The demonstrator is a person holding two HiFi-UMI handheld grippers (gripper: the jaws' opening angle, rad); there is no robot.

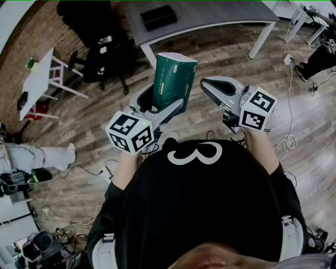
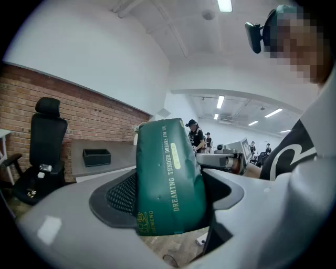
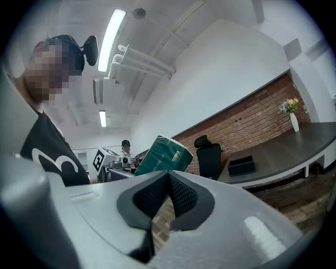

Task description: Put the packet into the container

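Left gripper view is showing the left tongs (image 2: 169,197) standing wide, with both mesh pads pressing on the flanks of the green packet (image 2: 168,168). They are gripping it by its lower part, while the rest is projecting upward beyond the tips. Right gripper view is showing the right tongs (image 3: 168,193) pressed together with nothing between them, and they are idling beside the load.

The packet is hanging in the air over the wooden floor (image 1: 273,89), short of the near edge of the bench (image 1: 210,16). The black container (image 1: 158,17) is sitting on that bench, well apart from the packet.

Judgement: the packet is looking light and soft, a film-wrapped pack that is likely yielding under pressure and somewhat slick. The broad flanks, taken across the thin dimension, are offering the surest hold. A grip nearer the middle would probably be limiting any tilt during the carry.
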